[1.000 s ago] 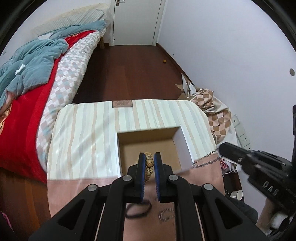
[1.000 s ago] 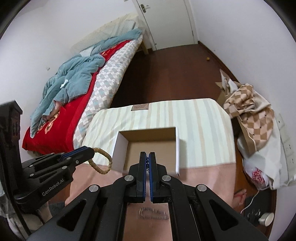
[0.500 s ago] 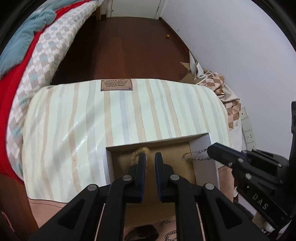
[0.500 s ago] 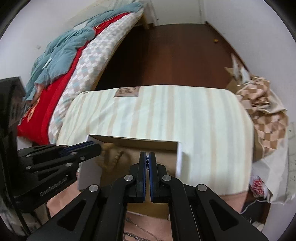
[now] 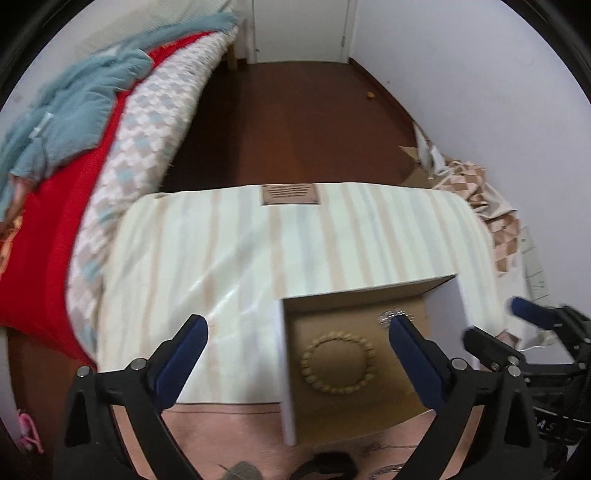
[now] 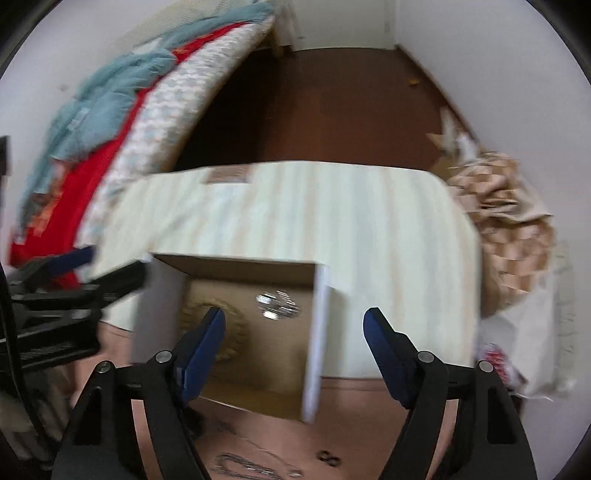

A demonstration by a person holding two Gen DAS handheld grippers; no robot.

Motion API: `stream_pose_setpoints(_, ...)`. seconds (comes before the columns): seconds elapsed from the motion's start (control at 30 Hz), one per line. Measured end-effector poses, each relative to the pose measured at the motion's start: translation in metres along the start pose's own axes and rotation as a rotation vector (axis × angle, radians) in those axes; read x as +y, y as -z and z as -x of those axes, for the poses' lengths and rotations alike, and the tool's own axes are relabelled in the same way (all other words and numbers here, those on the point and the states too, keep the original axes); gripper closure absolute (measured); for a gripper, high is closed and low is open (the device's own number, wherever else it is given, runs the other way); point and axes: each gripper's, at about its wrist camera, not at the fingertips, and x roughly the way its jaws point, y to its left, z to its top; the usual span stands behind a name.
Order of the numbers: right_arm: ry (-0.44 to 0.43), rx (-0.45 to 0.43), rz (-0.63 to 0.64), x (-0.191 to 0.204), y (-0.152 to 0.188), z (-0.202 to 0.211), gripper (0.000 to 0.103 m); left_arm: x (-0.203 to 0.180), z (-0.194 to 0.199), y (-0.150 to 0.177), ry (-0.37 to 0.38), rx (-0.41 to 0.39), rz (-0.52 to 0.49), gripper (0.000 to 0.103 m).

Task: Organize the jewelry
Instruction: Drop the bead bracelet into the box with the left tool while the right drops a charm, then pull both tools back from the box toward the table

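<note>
Now both jaws opening, empty.

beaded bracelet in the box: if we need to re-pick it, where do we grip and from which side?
Grip one arc of the beaded bracelet, fingers straddling the bead strand, one inside the ring and one outside. Come from straight above: it lies flat on the floor of the cardboard box, and the walls block any side approach. Probably avoid the arc nearest the silver chain.

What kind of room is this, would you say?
Most likely a bedroom in a home: a bed with a red cover and a blue blanket along the left wall, a wood floor, and a white door at the far end.
</note>
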Motion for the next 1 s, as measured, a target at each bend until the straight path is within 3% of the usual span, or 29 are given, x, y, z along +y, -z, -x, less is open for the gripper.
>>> stream_pose_setpoints(0.03,0.033,0.002,0.002,0.001,0.006,0.000,0.007,0.000,0.002,0.004,-0.019,-0.009,-0.005,0.002)
stream_pose_setpoints(0.07,0.066,0.005,0.000,0.001,0.012,-0.001,0.001,0.000,0.004,0.010,-0.039,-0.020,-0.009,0.002)
stream_pose_setpoints(0.13,0.114,0.007,-0.001,0.002,0.025,-0.004,0.001,-0.001,0.006,0.022,-0.069,-0.035,-0.019,0.001)
stream_pose_setpoints(0.43,0.161,0.000,-0.017,0.009,0.057,-0.009,0.001,0.002,0.012,0.059,-0.120,-0.033,0.002,0.001)
stream_pose_setpoints(1.0,0.180,-0.142,-0.021,0.038,0.092,0.078,0.001,0.006,0.095,0.101,-0.138,-0.164,0.034,0.001)
